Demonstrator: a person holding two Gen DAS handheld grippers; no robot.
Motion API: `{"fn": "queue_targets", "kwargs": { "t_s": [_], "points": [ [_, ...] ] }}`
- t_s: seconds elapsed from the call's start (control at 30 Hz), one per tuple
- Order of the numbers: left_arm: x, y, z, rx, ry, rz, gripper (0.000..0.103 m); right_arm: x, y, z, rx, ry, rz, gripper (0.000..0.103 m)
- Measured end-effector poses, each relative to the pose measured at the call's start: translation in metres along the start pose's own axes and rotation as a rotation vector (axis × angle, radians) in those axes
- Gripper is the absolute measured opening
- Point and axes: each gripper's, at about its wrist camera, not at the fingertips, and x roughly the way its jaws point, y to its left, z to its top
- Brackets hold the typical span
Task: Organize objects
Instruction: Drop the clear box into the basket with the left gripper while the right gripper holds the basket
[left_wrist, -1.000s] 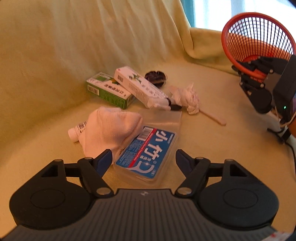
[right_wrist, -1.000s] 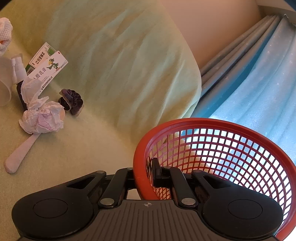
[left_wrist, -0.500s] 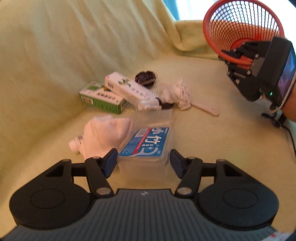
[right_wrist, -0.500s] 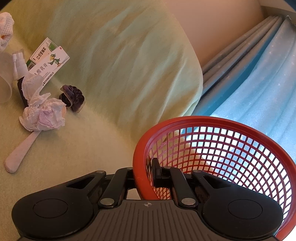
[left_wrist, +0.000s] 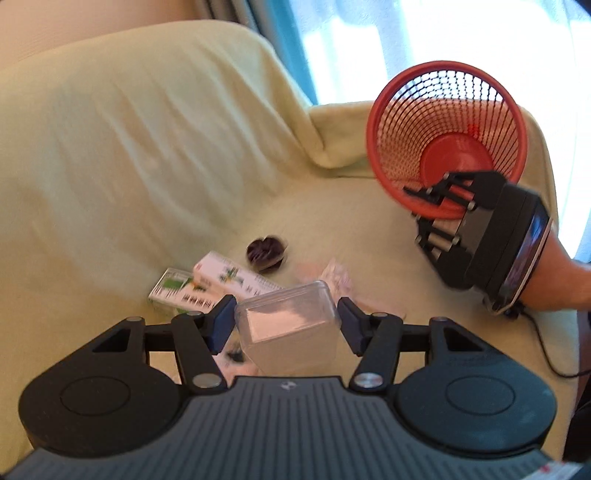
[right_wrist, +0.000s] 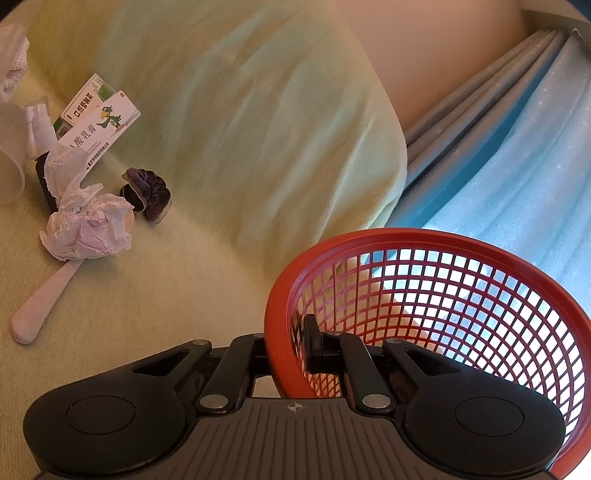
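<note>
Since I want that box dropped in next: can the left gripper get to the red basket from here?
Probably yes. The left gripper holds the clear box, and nothing stands between it and the red basket, tilted open toward it by the right gripper.

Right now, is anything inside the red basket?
No, in the left wrist view the red basket, tilted toward the camera, shows only its bare solid bottom and mesh wall.

home, draped sofa (left_wrist: 147, 147), window curtains (right_wrist: 498, 147)

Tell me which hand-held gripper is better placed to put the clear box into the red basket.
Left. The left hand-held gripper already holds the clear box, while the right hand-held gripper is clamped on the red basket rim.
</note>
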Motion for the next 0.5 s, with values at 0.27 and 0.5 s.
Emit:
{"fn": "queue_targets", "kwargs": {
  "t_s": [0.27, 0.5],
  "points": [
    [0.019, -0.030, 0.085, 0.105, -0.115, -0.123, 0.055, 0.001, 0.000, 0.001, 0.006, 0.016, -0.006, 0.004],
    [0.058, -0.067, 0.133, 0.149, -0.179, -0.265, 0.055, 0.000, -0.003, 0.000, 0.036, 0.006, -0.010, 0.004]
  ]
}}
